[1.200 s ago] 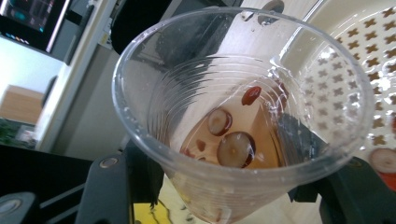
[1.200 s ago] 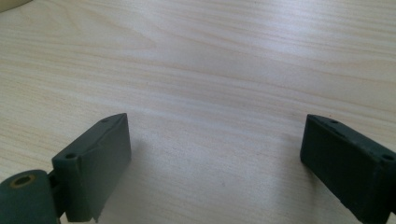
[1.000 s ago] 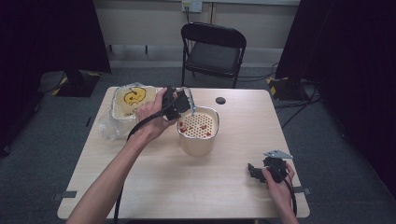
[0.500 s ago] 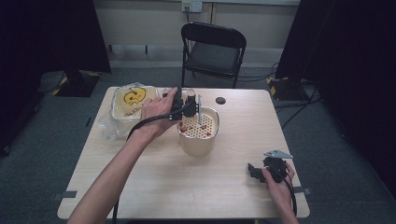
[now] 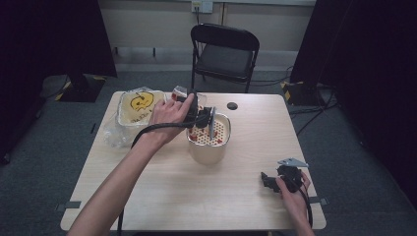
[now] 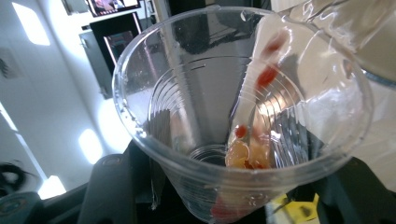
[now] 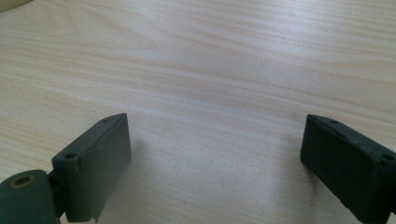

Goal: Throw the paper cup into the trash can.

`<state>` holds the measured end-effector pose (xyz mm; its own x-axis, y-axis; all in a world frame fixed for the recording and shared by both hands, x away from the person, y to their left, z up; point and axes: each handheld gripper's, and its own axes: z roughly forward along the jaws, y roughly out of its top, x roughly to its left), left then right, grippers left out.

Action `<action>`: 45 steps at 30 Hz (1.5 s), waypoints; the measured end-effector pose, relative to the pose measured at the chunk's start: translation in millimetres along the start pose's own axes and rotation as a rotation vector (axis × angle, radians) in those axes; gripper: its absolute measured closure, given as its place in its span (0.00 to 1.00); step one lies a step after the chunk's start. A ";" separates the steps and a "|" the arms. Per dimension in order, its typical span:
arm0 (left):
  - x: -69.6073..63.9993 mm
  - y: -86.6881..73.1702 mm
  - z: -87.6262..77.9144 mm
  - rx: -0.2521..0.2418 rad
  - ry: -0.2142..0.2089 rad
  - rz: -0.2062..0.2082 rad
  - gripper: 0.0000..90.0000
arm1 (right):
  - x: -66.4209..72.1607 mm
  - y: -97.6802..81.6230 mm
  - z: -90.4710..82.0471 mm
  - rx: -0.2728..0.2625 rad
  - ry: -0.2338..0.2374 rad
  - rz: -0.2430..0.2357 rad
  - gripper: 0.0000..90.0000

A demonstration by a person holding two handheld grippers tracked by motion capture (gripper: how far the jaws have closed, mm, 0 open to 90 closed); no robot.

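My left gripper (image 5: 204, 118) hangs over the rim of a cream perforated bowl (image 5: 209, 150) at the table's middle, with red pieces (image 5: 196, 137) in the bowl. The left gripper view looks into the mouth of a clear plastic cup (image 6: 187, 93) on which the left gripper (image 6: 233, 205) is shut. The cup lies tilted, with a few orange and red pieces (image 6: 245, 156) low inside it. My right gripper (image 5: 268, 181) rests near the table's front right. In its own view the right gripper (image 7: 215, 154) stands open over bare wood.
A clear tub with a yellow smiley lid (image 5: 140, 105) sits at the back left on crumpled clear plastic (image 5: 115, 135). A small black disc (image 5: 232, 105) lies behind the bowl. A black folding chair (image 5: 223, 49) stands beyond the table.
My left hand has carried the cup to the right, from beside the bowl to over its rim. The right hand has stayed where it was.
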<state>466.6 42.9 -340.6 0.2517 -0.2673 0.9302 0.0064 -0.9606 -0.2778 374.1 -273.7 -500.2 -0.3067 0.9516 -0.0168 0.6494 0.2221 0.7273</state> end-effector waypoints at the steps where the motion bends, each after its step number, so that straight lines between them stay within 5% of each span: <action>1: -2.3 1.9 -0.6 0.016 0.033 0.071 0.48 | 0.0 0.0 0.0 0.000 0.000 0.000 0.09; 15: -6.2 7.0 -0.7 0.065 0.162 0.343 0.48 | 0.0 0.0 0.1 0.000 0.000 0.000 0.09; 18: -4.1 8.1 -1.9 0.080 0.198 0.369 0.49 | -0.1 0.0 0.1 0.000 0.000 -0.001 0.09; 21: -3.4 10.9 -3.4 0.090 0.206 0.424 0.49 | -0.1 0.0 0.1 0.000 0.002 -0.001 0.09; 26: -3.5 13.4 -3.4 0.099 0.201 0.447 0.49 | -0.2 0.0 0.2 -0.001 0.002 -0.002 0.09; 27: -5.4 14.9 -4.5 0.118 0.228 0.496 0.49 | -0.2 0.0 0.1 0.000 0.003 -0.001 0.09; 36: -4.6 20.4 -8.9 0.114 0.270 0.598 0.49 | -0.3 0.1 0.2 0.000 0.003 -0.002 0.09; 37: -4.5 23.5 -11.1 0.130 0.279 0.642 0.49 | -0.3 0.1 0.2 0.000 0.003 -0.002 0.09; 45: -5.2 26.1 -12.4 0.151 0.296 0.691 0.49 | -0.5 0.2 0.4 -0.001 0.007 -0.004 0.09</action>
<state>453.5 18.4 -349.7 -0.0231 -0.8328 0.5530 0.0790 -0.5530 -0.8294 374.7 -274.0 -500.3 -0.3142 0.9493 -0.0145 0.6475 0.2254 0.7280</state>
